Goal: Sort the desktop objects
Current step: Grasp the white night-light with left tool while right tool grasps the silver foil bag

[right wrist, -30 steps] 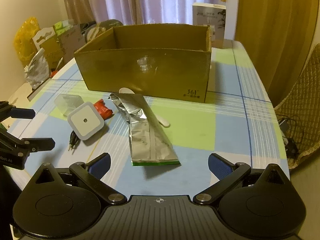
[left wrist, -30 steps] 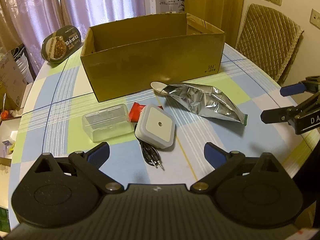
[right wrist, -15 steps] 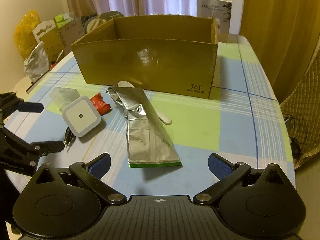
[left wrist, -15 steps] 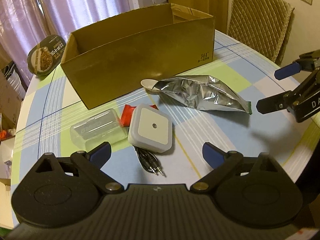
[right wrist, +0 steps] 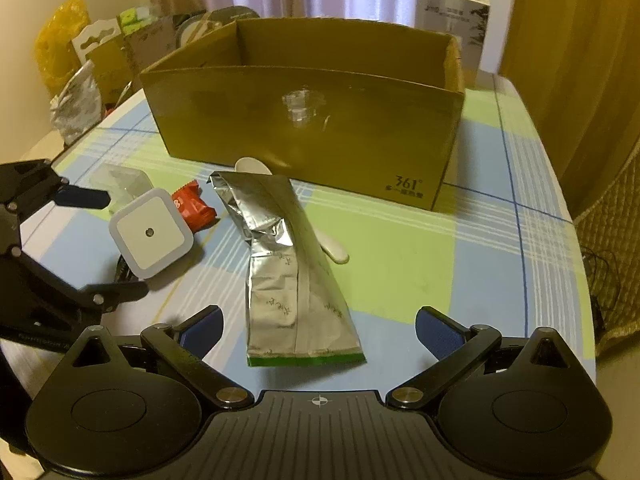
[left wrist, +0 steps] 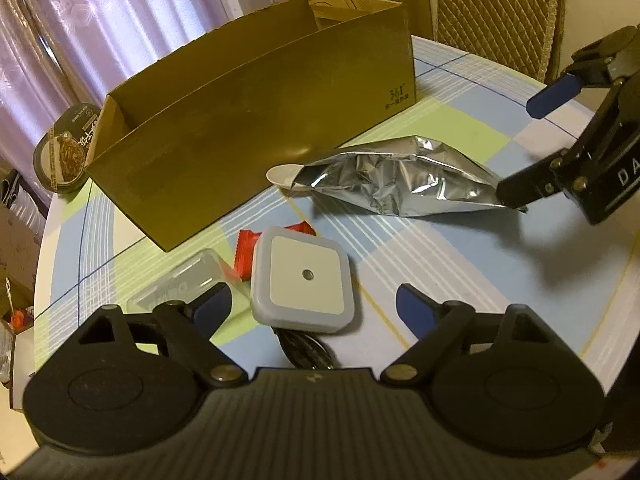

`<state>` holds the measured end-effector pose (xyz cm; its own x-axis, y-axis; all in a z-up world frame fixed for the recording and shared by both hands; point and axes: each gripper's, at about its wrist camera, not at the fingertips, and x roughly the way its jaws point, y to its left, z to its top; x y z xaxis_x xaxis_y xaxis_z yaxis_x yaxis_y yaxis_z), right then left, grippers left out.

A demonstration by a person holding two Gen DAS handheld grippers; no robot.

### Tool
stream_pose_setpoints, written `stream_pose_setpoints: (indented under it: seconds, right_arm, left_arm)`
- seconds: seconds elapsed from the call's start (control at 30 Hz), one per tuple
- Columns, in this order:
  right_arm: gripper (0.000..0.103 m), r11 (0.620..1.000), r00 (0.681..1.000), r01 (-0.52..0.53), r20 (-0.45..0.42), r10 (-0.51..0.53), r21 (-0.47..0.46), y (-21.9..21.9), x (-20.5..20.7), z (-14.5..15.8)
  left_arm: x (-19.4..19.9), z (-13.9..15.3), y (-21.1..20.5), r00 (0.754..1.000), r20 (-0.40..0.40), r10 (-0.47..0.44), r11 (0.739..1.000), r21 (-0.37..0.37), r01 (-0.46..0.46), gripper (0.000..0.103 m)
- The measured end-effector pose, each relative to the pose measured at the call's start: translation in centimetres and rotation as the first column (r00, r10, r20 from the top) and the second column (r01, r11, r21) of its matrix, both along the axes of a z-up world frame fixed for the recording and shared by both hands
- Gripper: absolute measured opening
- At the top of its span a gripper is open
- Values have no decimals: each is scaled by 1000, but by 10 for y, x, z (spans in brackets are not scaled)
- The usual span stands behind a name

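An open cardboard box (left wrist: 256, 120) (right wrist: 304, 120) stands mid-table. In front of it lie a silver foil pouch (left wrist: 400, 184) (right wrist: 288, 264) over a white spoon (left wrist: 282, 174) (right wrist: 250, 166), a red packet (left wrist: 248, 252) (right wrist: 192, 208), a clear plastic case (left wrist: 176, 288) (right wrist: 120, 184), and a white square night light (left wrist: 304, 280) (right wrist: 150, 232) resting on a black cable (left wrist: 304, 348). My left gripper (left wrist: 314, 312) (right wrist: 100, 244) is open, its fingers either side of the night light. My right gripper (right wrist: 318, 328) (left wrist: 528, 148) is open at the pouch's green end.
A checked tablecloth (right wrist: 500, 240) covers the round table. A round food tin (left wrist: 66, 148) sits behind the box on the left, a white carton (right wrist: 452, 12) behind it. Bags and boxes (right wrist: 80, 64) crowd the far left. A quilted chair (left wrist: 496, 12) stands past the right edge.
Both grippers moved forward and lower. The left one closed in around the night light; the right one came up to the pouch's near end. No object has shifted.
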<state>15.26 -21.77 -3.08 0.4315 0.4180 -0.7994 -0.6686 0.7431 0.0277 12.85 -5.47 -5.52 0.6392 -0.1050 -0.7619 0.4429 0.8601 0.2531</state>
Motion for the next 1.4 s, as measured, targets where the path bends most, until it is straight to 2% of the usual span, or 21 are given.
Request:
stream_pose_setpoints:
  seconds: [0.2, 0.5, 0.63, 0.73, 0.83, 0.97, 1.0, 1.07, 1.17, 1.4]
  right_arm:
    - [94, 999, 999, -41, -12, 40, -23, 12, 9, -7]
    - [93, 997, 997, -76, -31, 74, -36, 27, 22, -16]
    - [92, 993, 994, -106, -35, 104, -50, 35, 26, -20]
    - [91, 990, 991, -128, -43, 126, -61, 42, 31, -22]
    - [86, 984, 986, -159, -51, 156, -78, 49, 35, -24]
    - [72, 970, 978, -207, -63, 201, -125, 62, 40, -30]
    - [70, 967, 976, -214, -67, 207, -135, 64, 42, -32]
    - [58, 963, 974, -224, -72, 215, -153, 67, 43, -36]
    - [50, 966, 976, -212, -76, 202, -149, 65, 43, -35]
    - [46, 985, 978, -148, -161, 131, -94, 32, 28, -26]
  left_arm:
    - [7, -10, -4, 1000, 15, -17, 999, 45, 17, 73]
    - [11, -25, -11, 996, 46, -77, 985, 159, 69, 69]
    - [12, -29, -12, 996, 41, -83, 984, 161, 75, 63]
    - [12, -28, -11, 997, 39, -69, 987, 146, 63, 62]
    - [12, -24, -7, 999, 23, -44, 995, 95, 42, 62]
    - [13, -16, 2, 1000, -25, 18, 999, -30, -18, 62]
    - [12, -15, 3, 999, -29, 28, 999, -46, -29, 62]
    - [9, -13, 4, 999, -30, 38, 997, -63, -39, 62]
    - [4, -10, 4, 998, -37, 41, 995, -86, -44, 62]
    - [-7, -5, 1, 998, -50, 40, 992, -114, -45, 62]
